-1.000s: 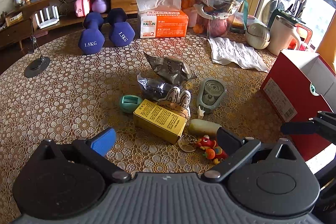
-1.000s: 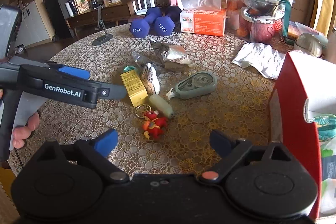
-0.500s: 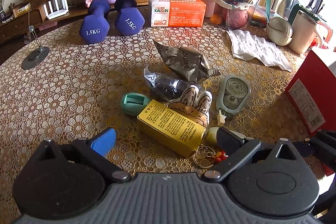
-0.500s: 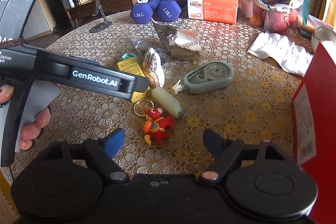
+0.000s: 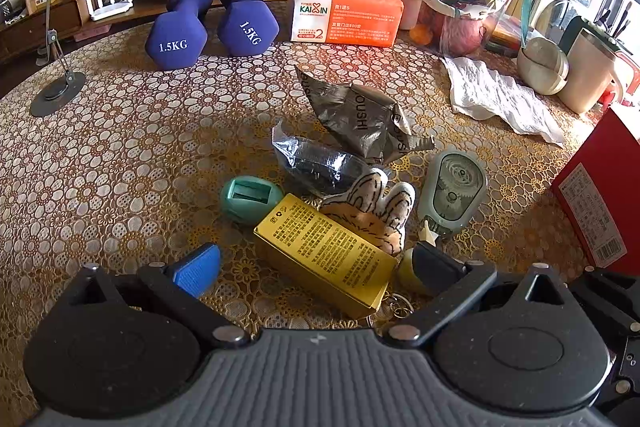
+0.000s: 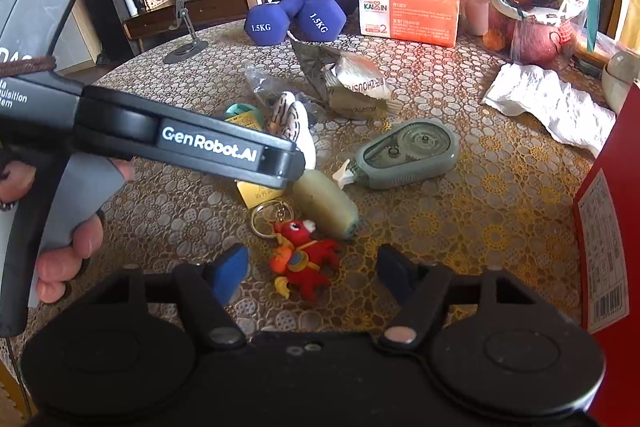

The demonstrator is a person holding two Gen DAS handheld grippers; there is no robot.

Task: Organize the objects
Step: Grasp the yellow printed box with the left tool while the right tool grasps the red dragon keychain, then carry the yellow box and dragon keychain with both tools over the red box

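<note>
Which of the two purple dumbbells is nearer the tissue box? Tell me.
The right-hand dumbbell in the left wrist view, its "1.5KG" label tilted. It lies right beside the orange tissue box; the other dumbbell sits on its far side.

Left wrist view: close above the yellow box (image 5: 326,254), angled down across the table (image 5: 120,155) toward the dumbbells (image 5: 212,21).
Right wrist view: low over the red dragon keychain (image 6: 306,257), facing the same way.
Shared: correction tape dispenser (image 5: 454,193), tissue pack (image 6: 410,15).
</note>
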